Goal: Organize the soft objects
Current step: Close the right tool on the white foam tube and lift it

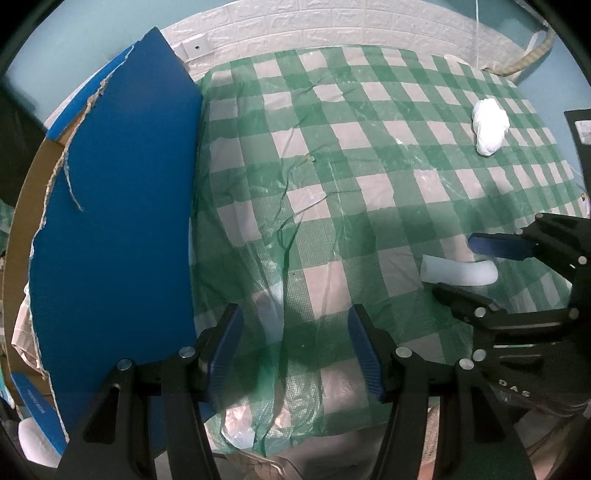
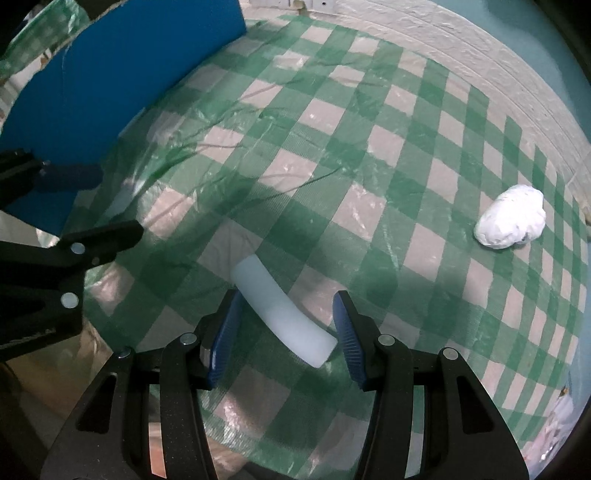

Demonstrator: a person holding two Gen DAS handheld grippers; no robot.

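Note:
A pale curved foam tube (image 2: 282, 312) lies on the green checked tablecloth (image 2: 332, 155), its near end between the open fingers of my right gripper (image 2: 288, 332), which is not closed on it. The tube also shows in the left wrist view (image 1: 460, 271), between the right gripper's fingers (image 1: 498, 247). A white crumpled soft bundle (image 2: 511, 218) lies far right on the cloth; it shows in the left wrist view (image 1: 489, 125) too. My left gripper (image 1: 295, 347) is open and empty above the cloth, beside a blue box.
A blue cardboard box (image 1: 114, 221) with torn flaps stands at the table's left; it also shows in the right wrist view (image 2: 110, 81). A white brick-pattern wall (image 1: 332, 33) runs behind the table. The table's front edge (image 1: 295, 446) is close below the left gripper.

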